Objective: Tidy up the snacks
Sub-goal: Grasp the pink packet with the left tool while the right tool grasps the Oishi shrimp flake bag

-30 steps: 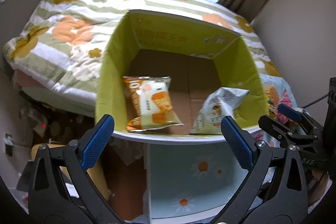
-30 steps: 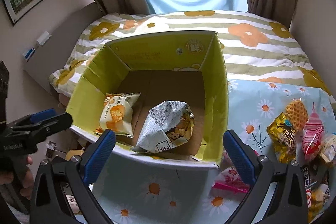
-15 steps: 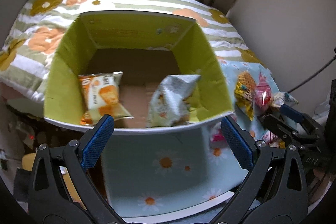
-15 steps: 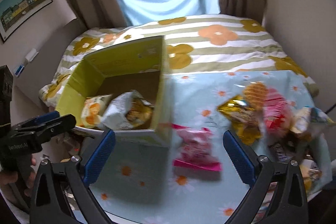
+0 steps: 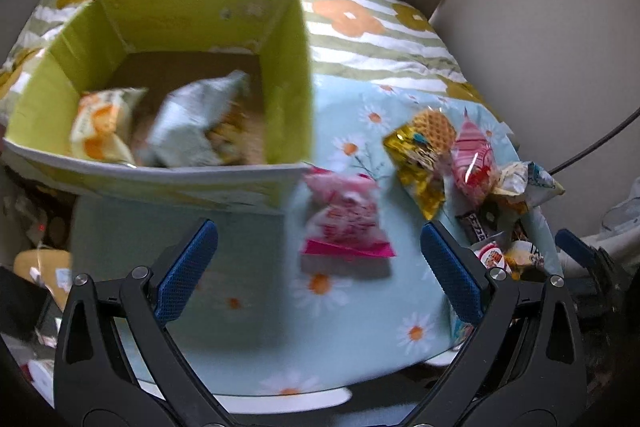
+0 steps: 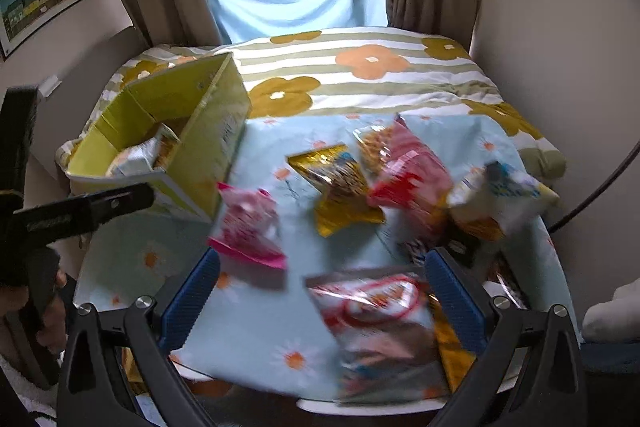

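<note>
A yellow-green cardboard box (image 5: pixel 292 39) stands at the table's left; it also shows in the right wrist view (image 6: pixel 208 123). Inside lie an orange snack bag (image 5: pixel 100 123) and a grey snack bag (image 5: pixel 192 127). A pink bag (image 5: pixel 348 223) (image 6: pixel 248 223) lies beside the box. A gold bag (image 5: pixel 420 155) (image 6: pixel 340 187), a red-pink bag (image 5: pixel 472 163) (image 6: pixel 408 175) and a pale bag (image 6: pixel 500 191) lie to the right. A red-white bag (image 6: pixel 372 303) lies nearest. My left gripper (image 5: pixel 316 271) is open and empty, near the pink bag. My right gripper (image 6: pixel 324 299) is open and empty, over the red-white bag.
The table has a light blue daisy cloth (image 5: pixel 280 331) (image 6: pixel 256 327). A bed with a striped flower quilt (image 6: pixel 360 67) lies behind it. Curtains and a window are at the back. A cable (image 6: pixel 600 187) hangs at right. Clutter lies on the floor at left (image 5: pixel 36 227).
Both grippers have swung right, away from the box toward the loose snacks. The box has slid to the left of both views. Both grippers stay open and empty.
</note>
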